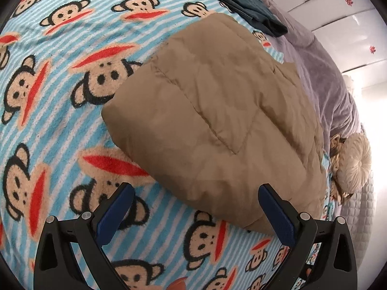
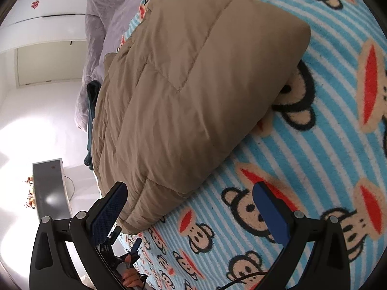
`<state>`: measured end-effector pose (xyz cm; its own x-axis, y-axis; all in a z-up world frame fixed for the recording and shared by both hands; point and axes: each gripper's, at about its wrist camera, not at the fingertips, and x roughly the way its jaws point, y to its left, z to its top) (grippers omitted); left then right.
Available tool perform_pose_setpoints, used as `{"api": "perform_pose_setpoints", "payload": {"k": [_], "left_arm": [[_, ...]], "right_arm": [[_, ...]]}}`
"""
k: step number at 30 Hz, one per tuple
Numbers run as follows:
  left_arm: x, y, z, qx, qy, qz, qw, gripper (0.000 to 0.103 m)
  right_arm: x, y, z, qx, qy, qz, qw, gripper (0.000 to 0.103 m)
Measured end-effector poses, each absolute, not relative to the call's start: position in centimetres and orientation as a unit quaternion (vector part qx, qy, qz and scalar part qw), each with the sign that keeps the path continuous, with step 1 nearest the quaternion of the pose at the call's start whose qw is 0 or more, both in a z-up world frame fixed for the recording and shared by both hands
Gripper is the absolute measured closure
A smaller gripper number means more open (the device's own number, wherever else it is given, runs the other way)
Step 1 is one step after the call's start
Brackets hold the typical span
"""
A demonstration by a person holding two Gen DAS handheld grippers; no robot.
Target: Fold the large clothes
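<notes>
Tan quilted jacket (image 1: pixel 212 120) folded at frame centre on monkey blanket (image 1: pixel 48 48). Left gripper (image 1: pixel 196 215) and right gripper (image 2: pixel 191 213) spread wide, empty. Likely soft, bulky, springy, slippery; best gripped at lower folded edge.

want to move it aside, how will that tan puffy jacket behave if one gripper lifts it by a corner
The folded tan jacket looks quilted and puffy, so probably light but floppy. Lifted by one corner, its layers would likely sag and unfold. The smooth shell may slip between pads.

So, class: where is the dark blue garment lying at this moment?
In the left wrist view the dark blue garment lies at the top, on the monkey-print blanket just beyond the folded tan jacket, beside the grey bedding.
</notes>
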<state>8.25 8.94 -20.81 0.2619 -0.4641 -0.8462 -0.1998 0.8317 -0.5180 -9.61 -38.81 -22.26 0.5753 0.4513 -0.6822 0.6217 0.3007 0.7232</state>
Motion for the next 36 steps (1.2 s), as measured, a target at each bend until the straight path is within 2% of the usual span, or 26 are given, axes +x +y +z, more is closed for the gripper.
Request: {"api": "perform_pose_setpoints", "payload": {"k": [15, 16, 17, 18, 19, 20, 23, 26, 36], "left_arm": [[12.5, 8.0, -24.0, -0.360, 0.560, -0.085, 0.741, 0.001], [12.5, 8.1, -23.9, -0.366, 0.555, -0.080, 0.743, 0.015], [12.6, 8.1, -23.8, -0.370, 0.552, -0.077, 0.743, 0.043], [12.6, 8.3, -23.7, -0.377, 0.553, -0.081, 0.739, 0.053], [12.6, 8.5, -23.4, -0.381, 0.551, -0.084, 0.738, 0.068], [12.5, 8.5, -23.0, -0.378, 0.549, -0.088, 0.740, 0.074], [12.1, 8.5, -21.3, -0.346, 0.544, -0.113, 0.756, 0.082], [11.4, 8.8, -19.8, -0.329, 0.537, -0.137, 0.764, 0.084], [7.0, 10.4, -16.5, -0.302, 0.545, -0.178, 0.762, 0.084]], "right_arm": [[-5.0, -38.5, -26.2, 0.652, 0.402, -0.020, 0.642, 0.000], [-4.8, -38.5, -26.3, 0.659, 0.396, -0.020, 0.639, 0.000], [-4.7, -38.6, -26.4, 0.665, 0.392, -0.021, 0.635, 0.000], [-4.6, -38.7, -26.5, 0.673, 0.387, -0.023, 0.630, 0.001], [-4.7, -38.7, -26.7, 0.684, 0.382, -0.027, 0.621, 0.009], [-5.0, -38.9, -26.8, 0.695, 0.379, -0.032, 0.610, 0.038], [-5.8, -38.9, -27.6, 0.725, 0.371, -0.036, 0.580, 0.063], [-6.2, -38.7, -26.8, 0.715, 0.367, -0.026, 0.594, 0.071], [-9.7, -37.9, -24.0, 0.692, 0.378, -0.007, 0.615, 0.074]]}}
